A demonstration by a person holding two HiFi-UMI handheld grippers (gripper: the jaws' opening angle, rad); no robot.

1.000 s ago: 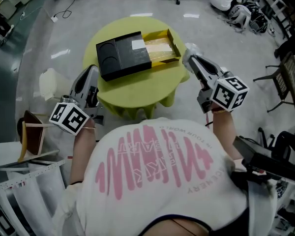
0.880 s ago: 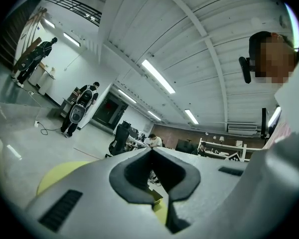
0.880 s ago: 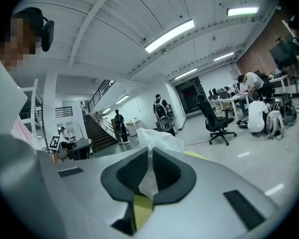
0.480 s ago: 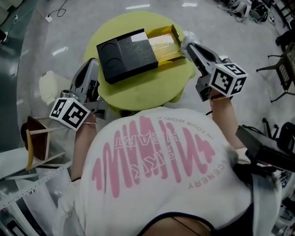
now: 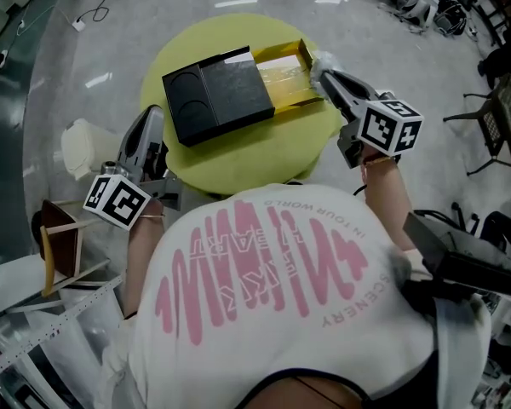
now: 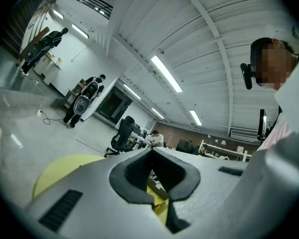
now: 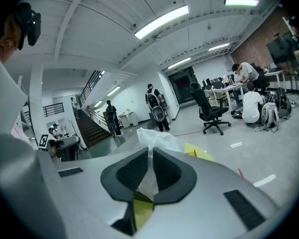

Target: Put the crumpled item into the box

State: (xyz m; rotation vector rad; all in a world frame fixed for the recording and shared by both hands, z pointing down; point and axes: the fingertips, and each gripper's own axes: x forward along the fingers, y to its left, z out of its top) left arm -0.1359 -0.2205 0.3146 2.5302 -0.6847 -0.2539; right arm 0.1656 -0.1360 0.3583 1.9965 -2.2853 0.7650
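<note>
Holding the crumpled item (image 5: pixel 322 60) clamped in the right gripper (image 5: pixel 325 77) just beside the right wall of the box (image 5: pixel 306 54), I am aiming to clear that wall before releasing over the open tray, while the left gripper (image 5: pixel 152 115) is hanging with its 2 jaws together, empty, by the table (image 5: pixel 264 156).

We lose the near edge of the surface (image 5: pixel 264 156) behind the shirt (image 5: pixel 264 279); the black lid (image 5: pixel 217 100) hides part of the yellow box (image 5: pixel 285 71), the right gripper (image 7: pixel 149 151) much of the crumpled plastic (image 7: pixel 157 138).
</note>
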